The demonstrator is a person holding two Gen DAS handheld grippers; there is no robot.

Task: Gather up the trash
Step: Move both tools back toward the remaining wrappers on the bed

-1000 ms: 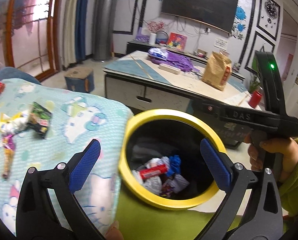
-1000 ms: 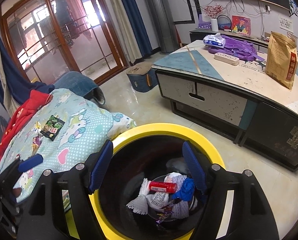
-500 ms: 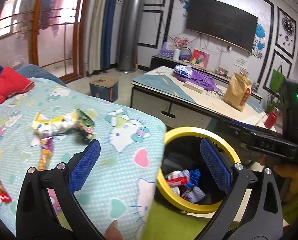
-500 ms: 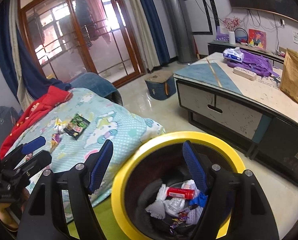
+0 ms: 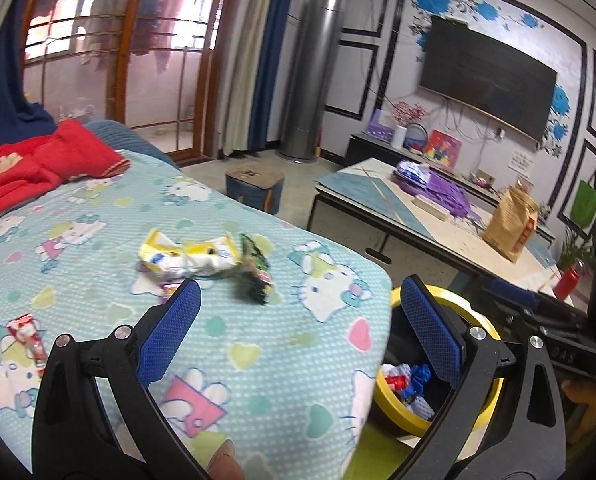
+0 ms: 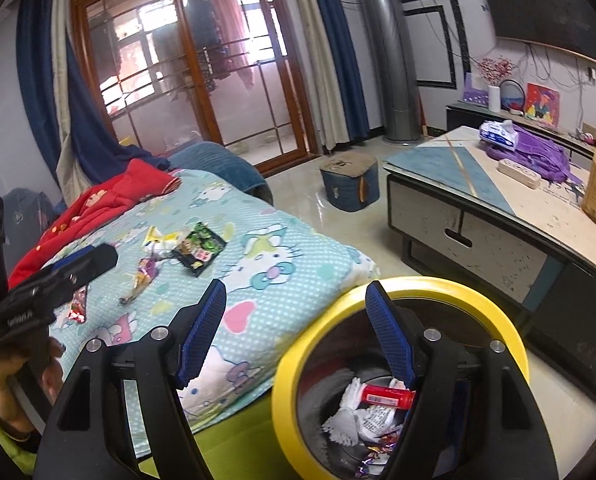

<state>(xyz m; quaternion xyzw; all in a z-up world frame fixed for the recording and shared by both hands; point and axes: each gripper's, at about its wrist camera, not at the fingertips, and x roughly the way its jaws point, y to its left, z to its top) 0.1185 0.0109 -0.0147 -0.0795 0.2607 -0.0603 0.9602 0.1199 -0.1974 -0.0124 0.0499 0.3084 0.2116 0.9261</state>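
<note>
Lying ahead of L fingers (image 5: 429,336) — wrappers (image 5: 190,258).

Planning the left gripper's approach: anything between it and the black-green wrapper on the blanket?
Left wrist view: only bare blanket lies between the open left gripper and the black-green wrapper; the yellow-white wrapper sits beside it.

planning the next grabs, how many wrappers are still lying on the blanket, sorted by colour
yellow and white wrapper: 1
dark green and black packet: 1
purple and gold candy wrapper: 1
red wrapper: 1
total: 4, all loose on the blanket; neither the left gripper nor the right gripper holds anything
</note>
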